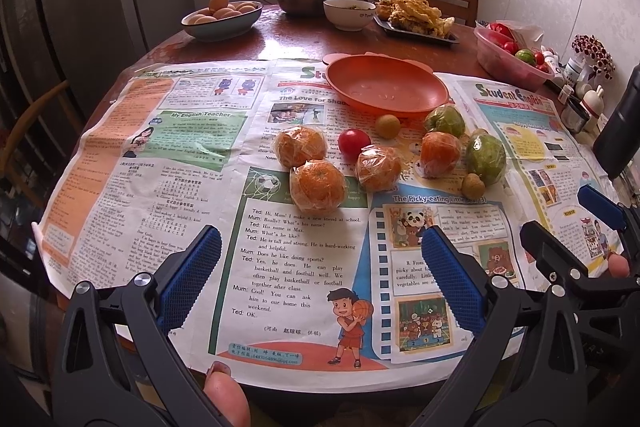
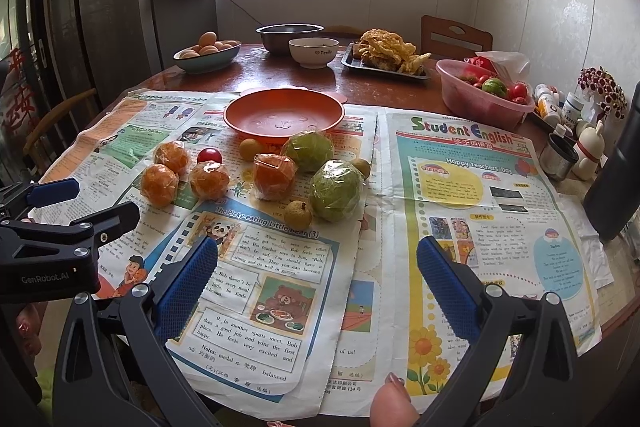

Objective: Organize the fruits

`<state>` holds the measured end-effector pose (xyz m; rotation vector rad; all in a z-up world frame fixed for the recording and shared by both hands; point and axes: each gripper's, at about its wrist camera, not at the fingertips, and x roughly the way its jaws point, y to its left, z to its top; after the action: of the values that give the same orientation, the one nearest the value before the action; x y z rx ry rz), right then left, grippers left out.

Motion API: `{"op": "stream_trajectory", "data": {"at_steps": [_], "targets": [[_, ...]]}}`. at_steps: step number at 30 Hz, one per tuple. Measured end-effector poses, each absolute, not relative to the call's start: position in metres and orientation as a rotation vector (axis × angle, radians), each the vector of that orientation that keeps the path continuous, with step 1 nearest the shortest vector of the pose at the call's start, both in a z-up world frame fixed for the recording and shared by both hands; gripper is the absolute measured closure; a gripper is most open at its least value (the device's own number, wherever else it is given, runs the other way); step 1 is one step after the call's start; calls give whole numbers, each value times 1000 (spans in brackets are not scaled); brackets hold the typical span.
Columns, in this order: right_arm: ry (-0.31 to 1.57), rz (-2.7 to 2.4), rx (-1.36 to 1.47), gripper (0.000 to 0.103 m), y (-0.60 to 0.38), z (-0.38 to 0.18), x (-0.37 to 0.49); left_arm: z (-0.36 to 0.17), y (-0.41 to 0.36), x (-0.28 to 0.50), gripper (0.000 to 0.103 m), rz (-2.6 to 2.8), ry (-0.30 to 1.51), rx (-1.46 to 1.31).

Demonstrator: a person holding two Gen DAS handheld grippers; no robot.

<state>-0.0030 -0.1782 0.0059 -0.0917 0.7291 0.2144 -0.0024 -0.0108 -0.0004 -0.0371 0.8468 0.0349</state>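
Fruit cluster: loose on the spread newspaper sheets [image 1: 280, 267], mid-table, just near of the shallow orange plastic plate [image 1: 386, 85].
Plate: nothing in it; sits at the far edge of the cluster, judged to be the drop spot.
Oranges: four plastic-wrapped oranges; the nearest wrapped orange [image 1: 317, 184] touches another on its far-left side.
Green fruit: two wrapped green round fruits, the larger wrapped one [image 2: 335, 190] on the right of the cluster, the other [image 2: 308, 150] farther, close by the plate rim.
Small pieces: one red tomato [image 1: 354, 143] between the oranges; three small tan round fruits, one [image 2: 297, 214] nearest, touching the large green fruit's near-left side.
Left gripper [image 1: 320, 275]: blue ribbed fingers spread wide, nothing between them; hovering near of the cluster, lined up on the nearest orange.
Right gripper [image 2: 318, 279]: fingers likewise released and bare; hovering near and right of the cluster, facing the large green fruit.
Step in hand: judged as first pick, nothing moved to the plate yet.
Doing it well: take outer, nearest pieces first; close across the fruit's widest part; squeeze gently, since the wrap looks slippery and may crumple.
Risk: round fruit may roll if nudged; small tan fruit beside the green one likely gets knocked.
Keep clear: pink plastic tub [image 2: 480, 99] of tomatoes far right; dish of eggs [image 1: 222, 15] far left.
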Motion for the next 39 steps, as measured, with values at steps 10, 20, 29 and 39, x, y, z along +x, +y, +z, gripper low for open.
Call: {"op": "stream_trajectory", "data": {"at_steps": [10,20,29,39], "targets": [[744,208,-84,4,-181,1,1,-5,-9,3,8,12,867,-32],[777,161,-61,4,-196,-7,23,-15,16,28,8,52,921,-50],[819,128,-53,4,-203,-15,54,-23,20,50,9,25,945,-69],[892,172,22,4,-207,-27,92,-30,17,60,9,-10,958,-73]]}}
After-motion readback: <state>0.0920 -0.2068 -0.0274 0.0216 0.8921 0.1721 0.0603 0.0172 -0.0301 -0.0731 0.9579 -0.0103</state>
